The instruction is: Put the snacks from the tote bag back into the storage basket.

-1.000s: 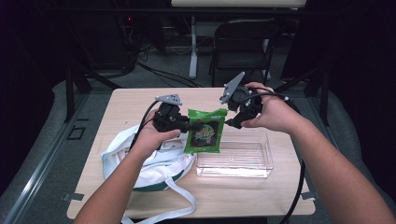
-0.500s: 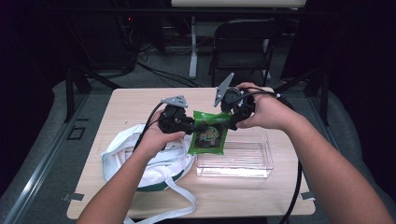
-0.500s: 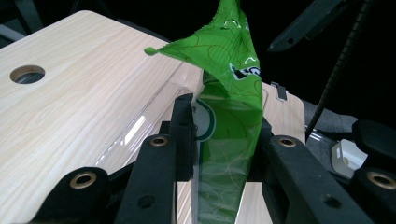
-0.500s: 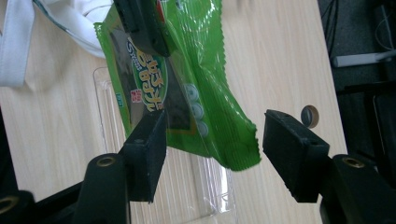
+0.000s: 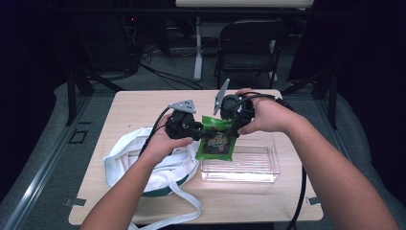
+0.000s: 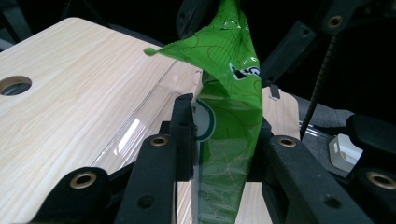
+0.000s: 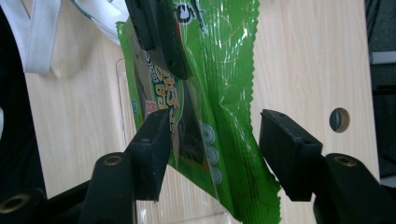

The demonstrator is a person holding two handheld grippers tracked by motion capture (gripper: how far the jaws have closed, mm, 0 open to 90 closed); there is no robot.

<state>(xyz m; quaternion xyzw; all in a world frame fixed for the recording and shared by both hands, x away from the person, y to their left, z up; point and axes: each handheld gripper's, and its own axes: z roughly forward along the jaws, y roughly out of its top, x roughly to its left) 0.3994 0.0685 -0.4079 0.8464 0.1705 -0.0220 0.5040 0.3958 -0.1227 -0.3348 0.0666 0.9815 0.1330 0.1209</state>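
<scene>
A green snack packet (image 5: pixel 218 142) hangs in the air over the left end of a clear plastic bin (image 5: pixel 258 176). My left gripper (image 5: pixel 200 132) is shut on the packet's left side, and in the left gripper view the packet (image 6: pixel 233 93) is pinched between the two jaws of that gripper (image 6: pixel 223 140). My right gripper (image 5: pixel 233 128) comes in from the right at the packet's upper edge. In the right gripper view the right gripper (image 7: pixel 212 144) stands open, with the packet (image 7: pixel 224 70) in the gap between its jaws. One jaw is touching the film and the other stands apart.
A white cloth bag (image 5: pixel 129 158) with a green rim and long straps lies on the left of the wooden table (image 5: pixel 134 105). The bin sits right of centre. A dark chair (image 5: pixel 249 43) stands behind the table. Cables trail from both grippers.
My right gripper has moved left and closed in around the packet's upper edge. The left gripper kept holding the packet in about the same place.
</scene>
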